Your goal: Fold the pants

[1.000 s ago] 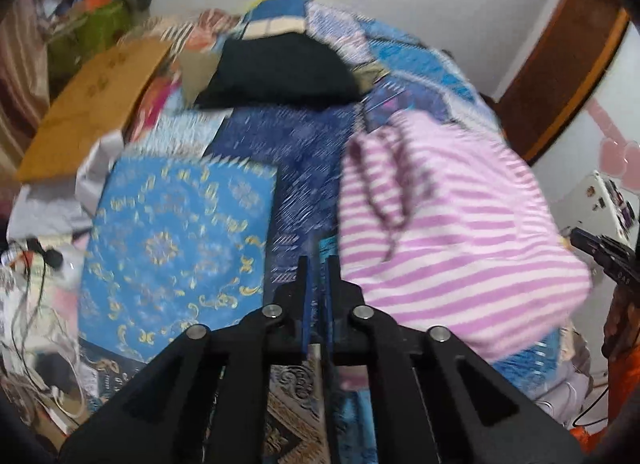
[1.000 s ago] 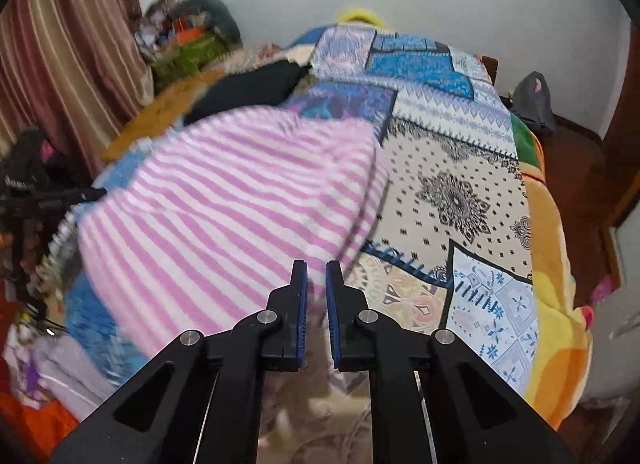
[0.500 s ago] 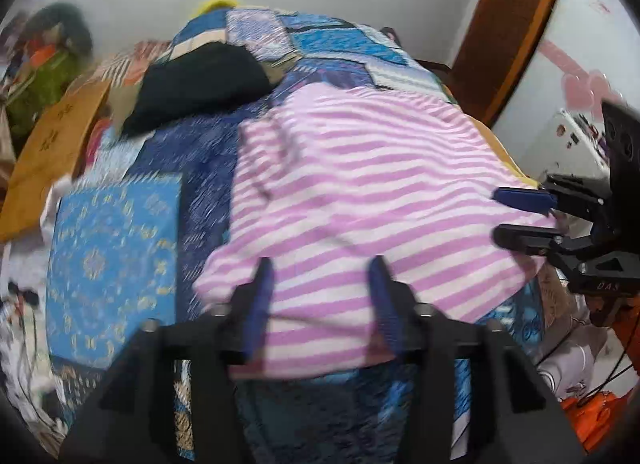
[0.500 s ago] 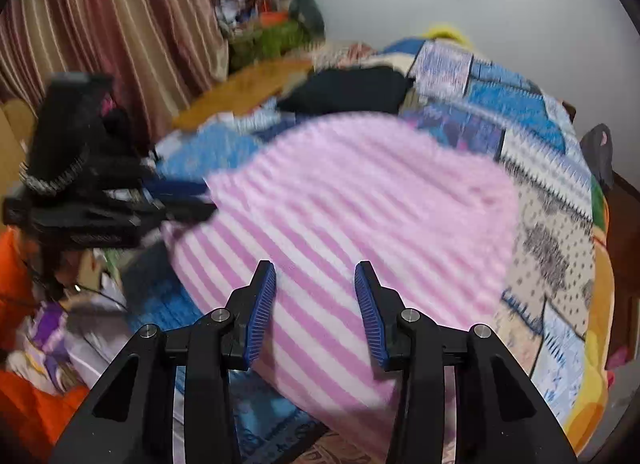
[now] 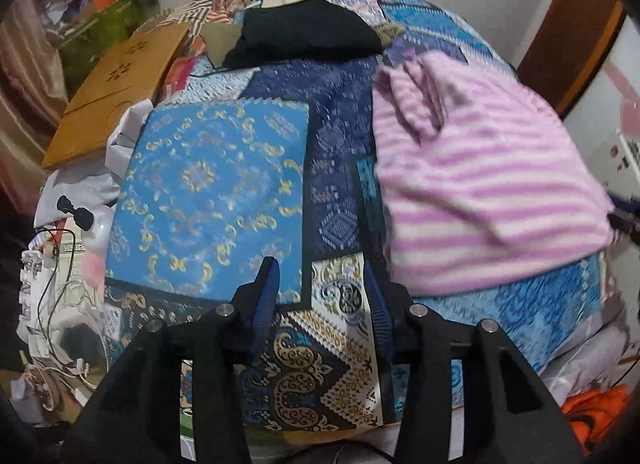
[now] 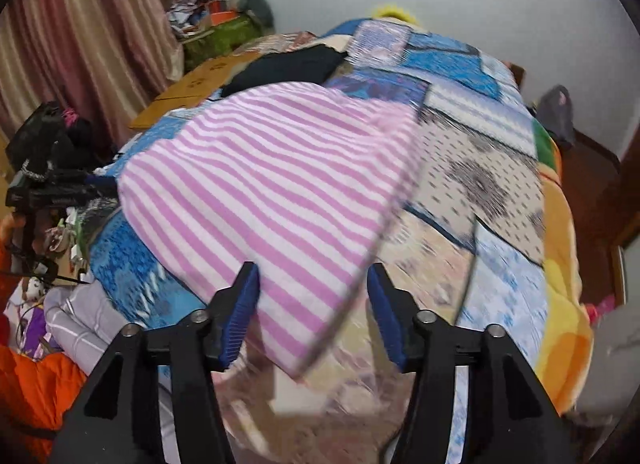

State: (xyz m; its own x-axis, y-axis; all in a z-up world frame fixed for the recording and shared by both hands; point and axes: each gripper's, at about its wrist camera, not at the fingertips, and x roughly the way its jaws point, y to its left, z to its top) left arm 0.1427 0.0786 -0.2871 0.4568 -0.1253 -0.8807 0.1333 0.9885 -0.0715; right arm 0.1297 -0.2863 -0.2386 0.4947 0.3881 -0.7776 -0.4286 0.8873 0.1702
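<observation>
both grippers tilt steeply down over the patchwork bedspread [image 5: 208, 192]. the left gripper [image 5: 320, 292], which has just been closing a little, stands parted with nothing between its jaws; the pink striped pants [image 5: 480, 184] lie ahead to its right. the right gripper [image 6: 314, 296], just widened, brackets the pants' near corner without pinching it.

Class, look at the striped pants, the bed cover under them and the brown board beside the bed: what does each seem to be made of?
Striped pants: soft knit or fleece, probably; matte, slightly fuzzy, limp folds.
Bed cover: printed woven cloth, patchwork pattern, faint sheen; fibre unclear.
Brown board: likely wood or fibreboard; flat, stiff, smooth, with cut-out holes.
</observation>
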